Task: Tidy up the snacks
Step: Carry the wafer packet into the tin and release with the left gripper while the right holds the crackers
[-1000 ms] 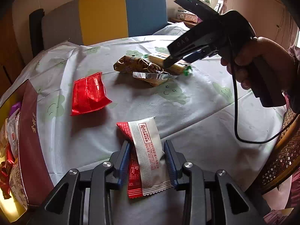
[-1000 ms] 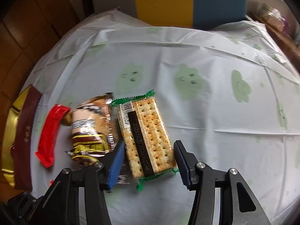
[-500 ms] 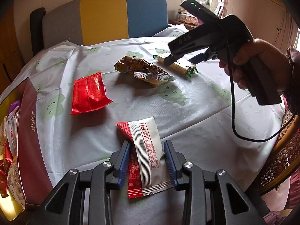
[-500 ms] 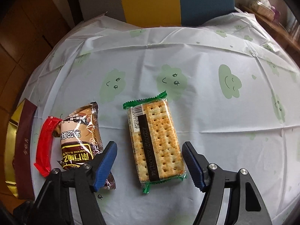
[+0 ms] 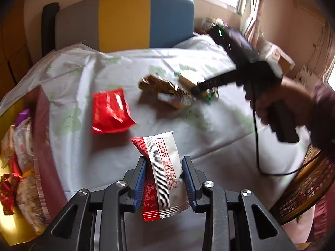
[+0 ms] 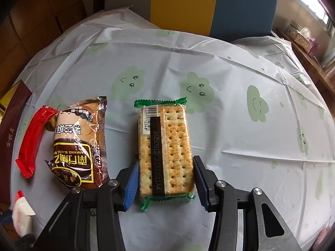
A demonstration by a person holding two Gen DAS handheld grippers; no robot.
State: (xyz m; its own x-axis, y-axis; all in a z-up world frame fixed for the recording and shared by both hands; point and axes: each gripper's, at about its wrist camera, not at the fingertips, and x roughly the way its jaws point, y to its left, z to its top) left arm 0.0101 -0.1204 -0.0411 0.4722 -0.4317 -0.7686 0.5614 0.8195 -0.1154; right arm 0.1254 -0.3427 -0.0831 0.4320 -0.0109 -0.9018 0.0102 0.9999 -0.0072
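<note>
My left gripper (image 5: 164, 179) is shut on a red-and-white Rose Kiss snack packet (image 5: 162, 165) and holds it above the table. My right gripper (image 6: 165, 178) is open, its jaws on either side of the near end of a green-edged cracker pack (image 6: 166, 148) that lies flat on the tablecloth. The right gripper also shows in the left wrist view (image 5: 199, 87), blurred, over the cracker pack (image 5: 188, 79). A brown cake packet (image 6: 80, 146) lies just left of the crackers. A red packet (image 5: 111, 110) lies further left.
A dark red box with a gold lining (image 5: 41, 138) at the table's left edge holds several snacks. A round table with a cloud-print cloth (image 6: 240, 125) fills the view. A grey, yellow and blue chair (image 5: 125, 18) stands behind it. A wicker chair (image 5: 303, 188) is at right.
My right gripper moved forward and down so its open jaws now flank the cracker pack. My left gripper lifted slightly, still holding the Rose Kiss packet.
</note>
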